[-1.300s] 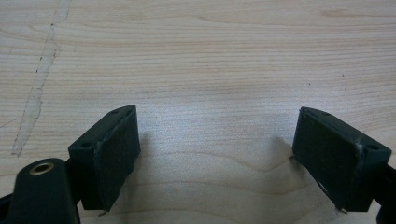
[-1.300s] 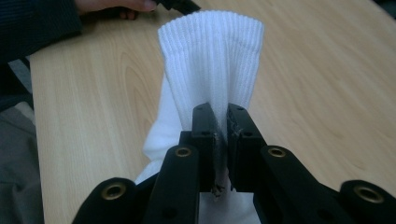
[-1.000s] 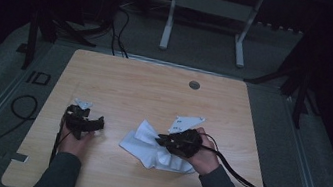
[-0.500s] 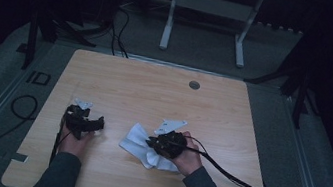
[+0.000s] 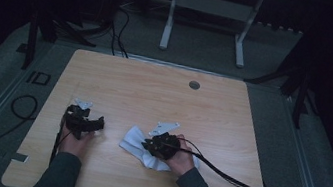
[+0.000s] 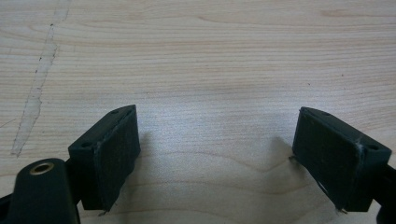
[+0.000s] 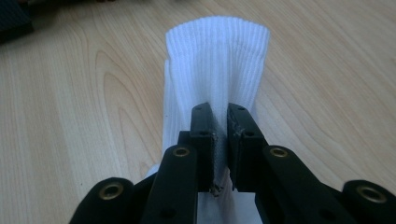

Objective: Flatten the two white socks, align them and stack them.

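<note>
Pinching one white sock [image 7: 217, 70] — right claw [image 7: 219, 122] clamped on its fabric, left claw [image 6: 233, 154] spread apart over one bare wooden table [image 6: 210, 60].

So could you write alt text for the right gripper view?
Two black jaws of the right gripper pinch a fold of a white ribbed sock, which stretches away over a pale wooden table.
</note>
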Available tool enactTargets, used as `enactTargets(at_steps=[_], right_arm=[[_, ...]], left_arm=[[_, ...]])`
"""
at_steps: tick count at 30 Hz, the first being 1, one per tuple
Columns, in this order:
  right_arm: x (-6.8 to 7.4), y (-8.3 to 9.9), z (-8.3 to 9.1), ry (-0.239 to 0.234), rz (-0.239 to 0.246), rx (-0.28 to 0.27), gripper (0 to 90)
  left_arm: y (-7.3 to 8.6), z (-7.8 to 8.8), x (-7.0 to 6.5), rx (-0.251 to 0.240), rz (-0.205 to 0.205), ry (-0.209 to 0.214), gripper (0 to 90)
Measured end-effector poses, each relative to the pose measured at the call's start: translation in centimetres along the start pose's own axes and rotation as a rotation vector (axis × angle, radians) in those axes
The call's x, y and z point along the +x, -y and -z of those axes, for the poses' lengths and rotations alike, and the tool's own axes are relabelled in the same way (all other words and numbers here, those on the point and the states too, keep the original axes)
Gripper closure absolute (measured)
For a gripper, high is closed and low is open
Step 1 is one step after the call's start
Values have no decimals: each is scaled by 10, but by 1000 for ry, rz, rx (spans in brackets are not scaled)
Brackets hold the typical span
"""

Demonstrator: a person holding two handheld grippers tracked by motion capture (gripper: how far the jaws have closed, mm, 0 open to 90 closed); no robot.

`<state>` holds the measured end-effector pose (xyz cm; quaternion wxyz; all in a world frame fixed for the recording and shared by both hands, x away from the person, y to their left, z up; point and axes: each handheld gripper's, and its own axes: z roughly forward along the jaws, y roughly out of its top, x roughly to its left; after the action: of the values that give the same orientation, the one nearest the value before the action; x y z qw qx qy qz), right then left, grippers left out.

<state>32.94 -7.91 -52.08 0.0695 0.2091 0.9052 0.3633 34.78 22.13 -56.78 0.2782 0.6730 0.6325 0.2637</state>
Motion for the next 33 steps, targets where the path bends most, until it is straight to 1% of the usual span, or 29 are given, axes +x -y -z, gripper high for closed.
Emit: enactTargets(at_steps=[2, 3, 7, 8, 9, 10, 12, 14, 18, 19, 20, 22, 23, 24, 26, 28, 29, 30, 32, 33], right_arm=[[0, 0, -1, -2, -5, -1, 814], [0, 2, -7, -10, -11, 2, 814], [0, 3, -11, -20, -16, 1, 799], [0, 3, -12, -24, -17, 0, 761], [-1, 3, -13, -47, -15, -1, 624], [-1, 3, -13, -47, -15, -1, 624], [-2, 3, -12, -39, -18, 1, 545], [-3, 2, -10, -28, -22, 10, 512], [-4, 0, -4, -13, -11, 11, 487], [-6, -2, -1, -1, -10, 12, 477], [-6, -2, -1, -1, -10, 12, 477], [-7, -3, 3, 14, -3, 16, 467], [-7, -4, 6, 24, -1, 18, 463], [-8, -4, 8, 32, 6, 20, 459], [-9, -5, 13, 49, 20, 26, 453], [-9, -6, 18, 67, 36, 36, 449], [-9, -7, 21, 78, 44, 39, 449], [-9, -7, 23, 87, 54, 44, 449], [-10, -8, 28, 100, 70, 55, 449], [-10, -8, 32, 121, 85, 68, 448]], left_arm=[[0, 0, 0, 0, -1, 0, 149], [0, 0, 0, 1, -1, 1, 150], [0, 0, -1, 0, 0, 1, 149], [0, 0, -1, 1, 0, 1, 149], [0, 0, -1, 1, 0, 1, 149], [0, 0, -1, 2, -2, 1, 149], [0, 0, -1, 2, -2, 1, 150], [0, 0, -1, 2, -2, 1, 149], [0, 0, -1, 2, -1, 1, 149], [0, 0, -1, 3, 0, 0, 148], [0, 0, -2, 2, 3, -3, 148], [0, 0, -4, -1, 10, -7, 152], [0, 1, -5, -10, 7, -5, 168], [0, 2, -6, -12, 0, 1, 216], [0, 6, -10, -8, -4, 7, 382], [0, 8, -13, -2, -13, 18, 477], [0, 9, -15, -3, -21, 35, 526], [0, 10, -16, 2, -27, 56, 556], [1, 13, -19, -5, -33, 97, 604], [0, 15, -20, -12, -38, 115, 662]])
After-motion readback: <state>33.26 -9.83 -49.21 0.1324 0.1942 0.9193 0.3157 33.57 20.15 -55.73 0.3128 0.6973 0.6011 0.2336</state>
